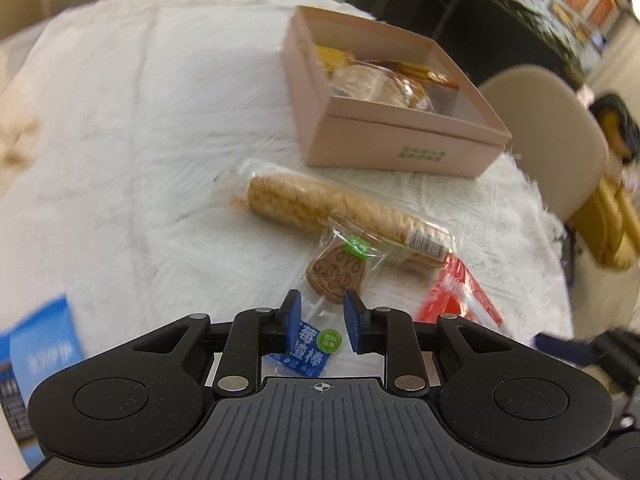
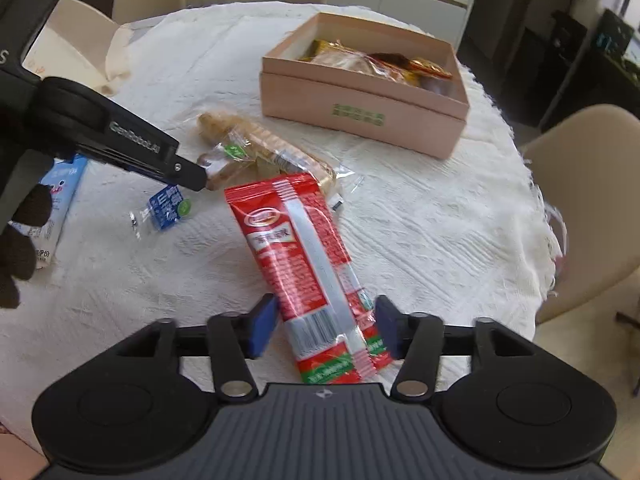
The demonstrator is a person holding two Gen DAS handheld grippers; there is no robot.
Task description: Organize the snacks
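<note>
Red snack packet [image 2: 316,272] lengthwise between right gripper [image 2: 326,328] fingers, spread, not pressing, far end toward pink box [image 2: 360,116]

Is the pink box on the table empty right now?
No, the pink box already holds several wrapped snacks, visible over its open top in the right wrist view.

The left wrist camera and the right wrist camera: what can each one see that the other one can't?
Only the left wrist view shows the left gripper from behind, straddling the small blue packet.

Only the right wrist view shows the right gripper around the whole red packet, and a gloved hand.

Both show the pink box, the long biscuit pack and the white tablecloth.
</note>
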